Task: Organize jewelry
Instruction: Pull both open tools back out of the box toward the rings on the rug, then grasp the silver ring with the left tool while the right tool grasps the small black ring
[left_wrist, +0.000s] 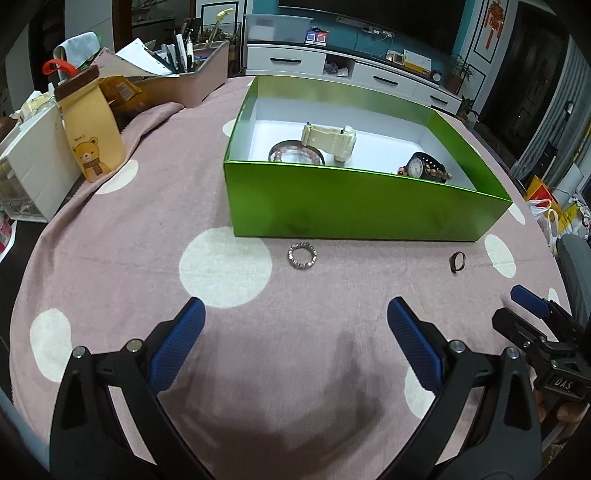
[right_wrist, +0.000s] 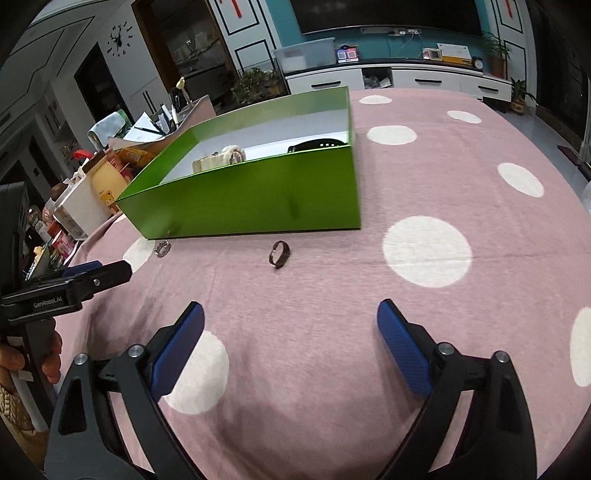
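Observation:
A green box (left_wrist: 354, 206) (right_wrist: 258, 192) stands on the pink dotted cloth. Inside lie a cream watch (left_wrist: 328, 140) (right_wrist: 221, 157), a pink bead bracelet (left_wrist: 295, 153) and a dark watch with beads (left_wrist: 421, 168). A silver studded ring (left_wrist: 302, 255) (right_wrist: 162, 248) and a dark ring (left_wrist: 456, 261) (right_wrist: 279, 253) lie on the cloth in front of the box. My left gripper (left_wrist: 295, 317) is open and empty, a little short of the silver ring. My right gripper (right_wrist: 290, 317) is open and empty, a little short of the dark ring.
A bear-print paper bag (left_wrist: 92, 133), a white drawer unit (left_wrist: 33, 173) and a pen tray (left_wrist: 192, 74) crowd the table's left side. The right gripper shows at the left wrist view's right edge (left_wrist: 535, 306); the left gripper shows at the right wrist view's left edge (right_wrist: 74, 280).

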